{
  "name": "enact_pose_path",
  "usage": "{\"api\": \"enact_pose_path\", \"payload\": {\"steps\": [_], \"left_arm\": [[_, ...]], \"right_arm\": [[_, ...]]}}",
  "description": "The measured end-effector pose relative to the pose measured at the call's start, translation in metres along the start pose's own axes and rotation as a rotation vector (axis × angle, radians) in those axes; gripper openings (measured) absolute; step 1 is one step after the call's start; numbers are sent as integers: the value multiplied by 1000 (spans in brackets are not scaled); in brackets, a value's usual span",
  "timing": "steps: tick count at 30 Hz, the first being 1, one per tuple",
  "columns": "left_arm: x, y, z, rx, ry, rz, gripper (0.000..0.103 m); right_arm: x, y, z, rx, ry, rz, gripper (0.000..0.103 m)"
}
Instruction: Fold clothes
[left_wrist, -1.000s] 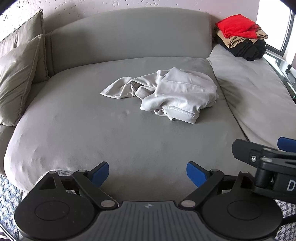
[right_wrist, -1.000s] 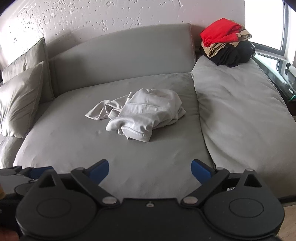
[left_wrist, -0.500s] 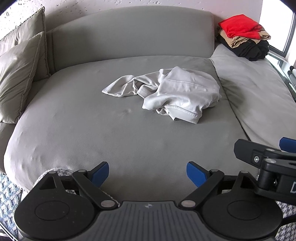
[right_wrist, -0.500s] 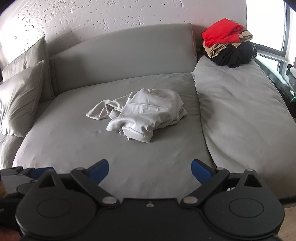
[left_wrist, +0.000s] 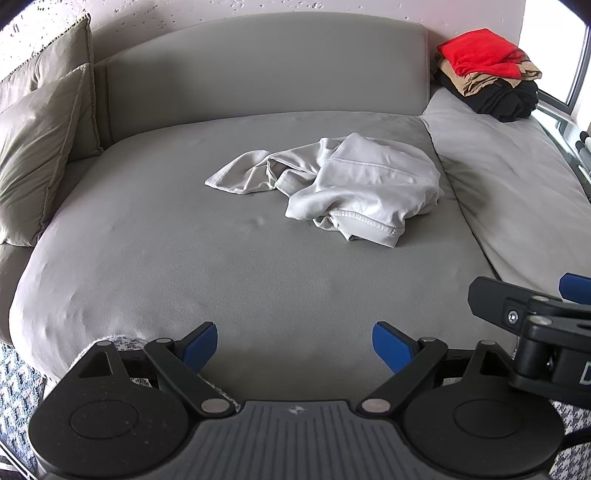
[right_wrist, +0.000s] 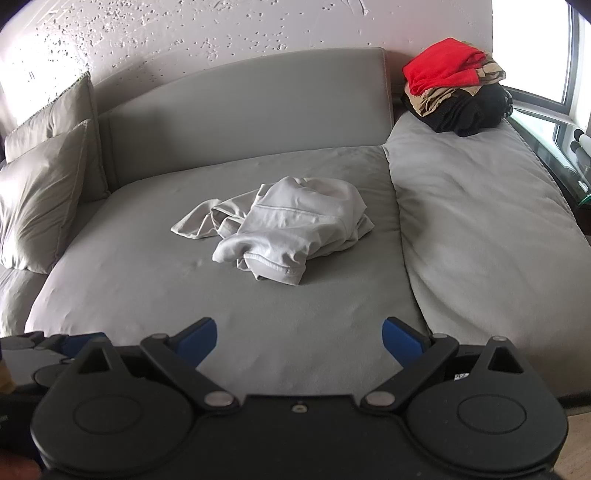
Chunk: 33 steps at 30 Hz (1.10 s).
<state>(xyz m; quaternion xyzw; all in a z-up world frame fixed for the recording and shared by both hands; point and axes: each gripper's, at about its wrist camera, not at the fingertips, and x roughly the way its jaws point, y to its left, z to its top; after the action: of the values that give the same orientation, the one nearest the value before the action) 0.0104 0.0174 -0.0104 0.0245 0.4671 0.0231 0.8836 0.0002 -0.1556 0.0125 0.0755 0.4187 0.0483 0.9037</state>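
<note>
Folding has not begun: crumpled pale-grey cotton garment (left_wrist: 347, 192) lies untouched on grey sofa (left_wrist: 221, 258); left gripper (left_wrist: 295, 343) and right gripper (right_wrist: 299, 339) hover nearby, jaws apart, empty.

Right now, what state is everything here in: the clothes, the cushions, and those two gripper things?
Pale grey garment: crumpled, unfolded, on the sofa seat.
Clothes pile: stacked at the far corner, red garment on top.
Cushions: two, propped against the sofa's side.
Left gripper: open, empty.
Right gripper: open, empty.
</note>
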Motion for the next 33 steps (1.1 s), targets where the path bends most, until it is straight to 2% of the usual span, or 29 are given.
{"api": "enact_pose_path", "payload": {"steps": [33], "left_arm": [[2, 3, 0, -7, 10, -1, 92]], "right_arm": [[2, -1, 0, 7, 3, -6, 98]]}}
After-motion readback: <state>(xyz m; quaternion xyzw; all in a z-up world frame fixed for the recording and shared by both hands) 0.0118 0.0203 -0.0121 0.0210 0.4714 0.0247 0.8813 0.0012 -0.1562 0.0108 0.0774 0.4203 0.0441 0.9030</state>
